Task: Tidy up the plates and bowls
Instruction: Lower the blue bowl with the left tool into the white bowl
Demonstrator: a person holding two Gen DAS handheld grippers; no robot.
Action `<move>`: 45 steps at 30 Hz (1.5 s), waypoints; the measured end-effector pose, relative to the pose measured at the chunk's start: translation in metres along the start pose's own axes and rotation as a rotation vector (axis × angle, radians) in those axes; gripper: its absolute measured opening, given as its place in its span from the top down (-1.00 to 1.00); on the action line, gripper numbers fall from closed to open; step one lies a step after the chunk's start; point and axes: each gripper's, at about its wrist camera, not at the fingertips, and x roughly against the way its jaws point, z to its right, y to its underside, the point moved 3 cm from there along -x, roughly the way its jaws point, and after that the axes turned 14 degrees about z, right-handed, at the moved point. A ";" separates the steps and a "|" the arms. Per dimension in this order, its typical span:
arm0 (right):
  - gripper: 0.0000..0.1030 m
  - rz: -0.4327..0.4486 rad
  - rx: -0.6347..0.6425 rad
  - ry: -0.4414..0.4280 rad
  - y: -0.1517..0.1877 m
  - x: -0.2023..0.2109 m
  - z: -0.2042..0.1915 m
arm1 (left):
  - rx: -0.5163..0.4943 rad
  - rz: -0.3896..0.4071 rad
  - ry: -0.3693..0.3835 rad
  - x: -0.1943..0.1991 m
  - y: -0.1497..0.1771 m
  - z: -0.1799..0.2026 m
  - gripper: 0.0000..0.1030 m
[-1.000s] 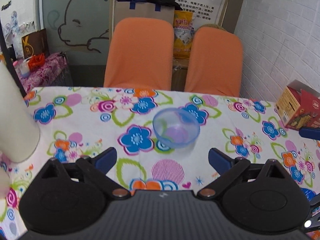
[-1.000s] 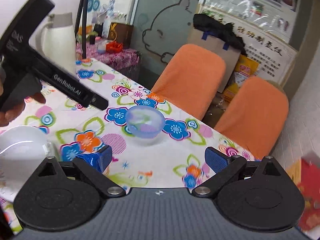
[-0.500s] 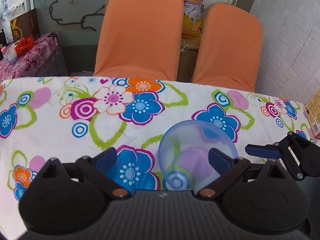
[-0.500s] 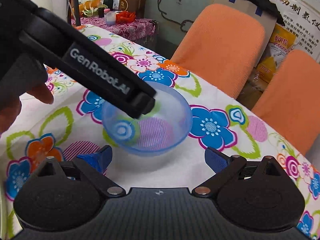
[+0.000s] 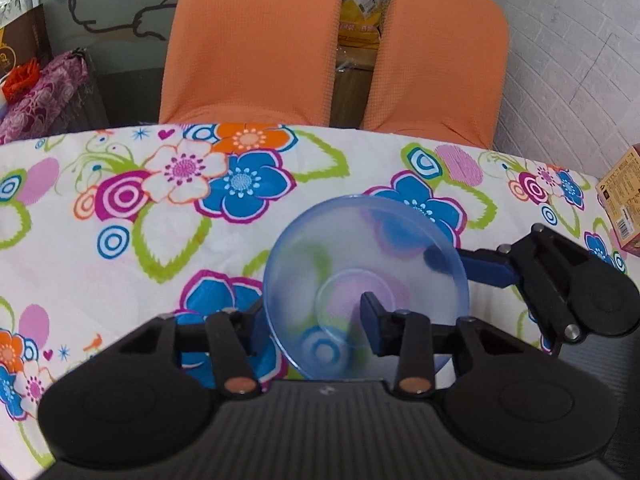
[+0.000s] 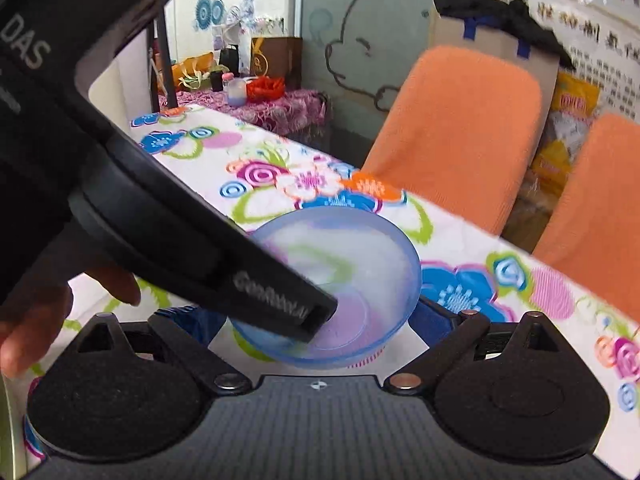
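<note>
Left tool point(image 5: 312, 316): fingers closed on the near-left rim of the blue bowl point(image 5: 366, 280), 1 finger inside, 1 outside. The bowl sits on the flowered bench point(image 5: 120, 240), before 2 orange chairs point(image 5: 252, 40). Right tool point(image 6: 316, 320): spread open, 1 finger on either side of the bowl; contact cannot be confirmed.

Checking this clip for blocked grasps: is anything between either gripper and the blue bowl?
Nothing visible. The left gripper already straddles the blue bowl's near rim, one finger inside. The right gripper has the bowl between its open fingers.
</note>
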 end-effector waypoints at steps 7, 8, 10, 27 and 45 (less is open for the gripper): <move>-0.65 0.040 0.050 0.041 -0.018 0.052 -0.014 | 0.019 0.056 0.052 0.051 -0.005 0.022 0.23; -0.65 0.041 0.065 0.051 -0.021 0.064 -0.019 | 0.014 0.062 0.060 0.061 -0.004 0.028 0.23; -0.65 0.039 0.090 0.072 -0.024 0.089 -0.028 | 0.005 0.078 0.080 0.085 0.000 0.041 0.23; -0.69 -0.041 0.016 0.186 0.047 0.257 -0.091 | -0.030 -0.088 0.264 0.186 0.148 0.147 0.19; -0.67 -0.010 -0.169 0.256 0.088 0.304 -0.082 | -0.157 0.049 0.256 0.224 0.155 0.151 -0.70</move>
